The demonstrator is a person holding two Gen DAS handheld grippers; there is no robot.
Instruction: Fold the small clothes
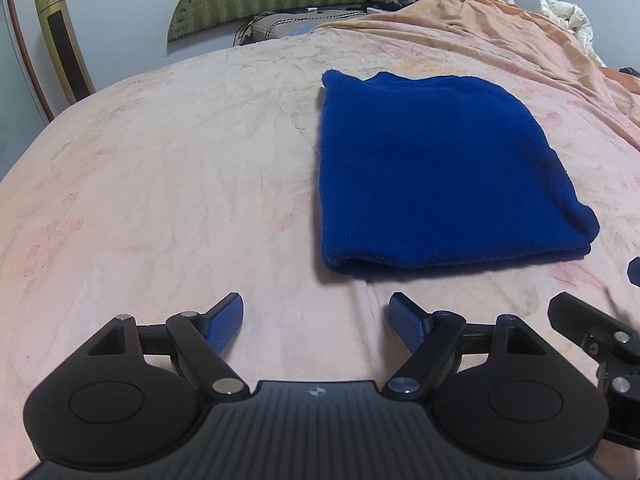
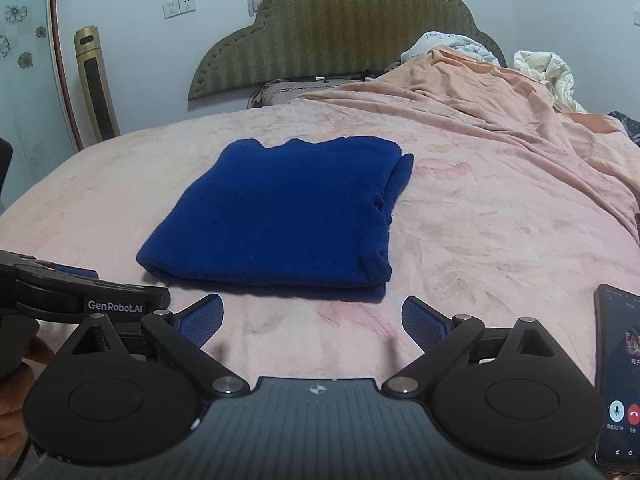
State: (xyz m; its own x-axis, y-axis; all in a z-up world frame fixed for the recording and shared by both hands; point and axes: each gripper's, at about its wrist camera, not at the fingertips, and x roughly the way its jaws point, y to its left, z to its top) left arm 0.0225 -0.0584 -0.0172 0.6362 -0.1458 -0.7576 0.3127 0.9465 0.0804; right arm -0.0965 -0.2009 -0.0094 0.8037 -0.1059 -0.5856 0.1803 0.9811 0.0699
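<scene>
A dark blue knitted garment (image 1: 432, 172) lies folded into a flat rectangle on the pink bedsheet (image 1: 160, 200); it also shows in the right wrist view (image 2: 280, 212). My left gripper (image 1: 316, 316) is open and empty, just short of the garment's near edge and a little to its left. My right gripper (image 2: 312, 320) is open and empty, just short of the near folded edge. Part of the right gripper (image 1: 592, 332) shows at the right of the left wrist view, and the left gripper's body (image 2: 80, 300) shows at the left of the right wrist view.
A phone (image 2: 618, 376) with a lit call screen lies on the bed at the right. A rumpled orange blanket (image 2: 520, 120) and white bedding (image 2: 548, 72) are heaped at the far right. A green headboard (image 2: 340, 32) and a gold tower unit (image 2: 96, 84) stand behind.
</scene>
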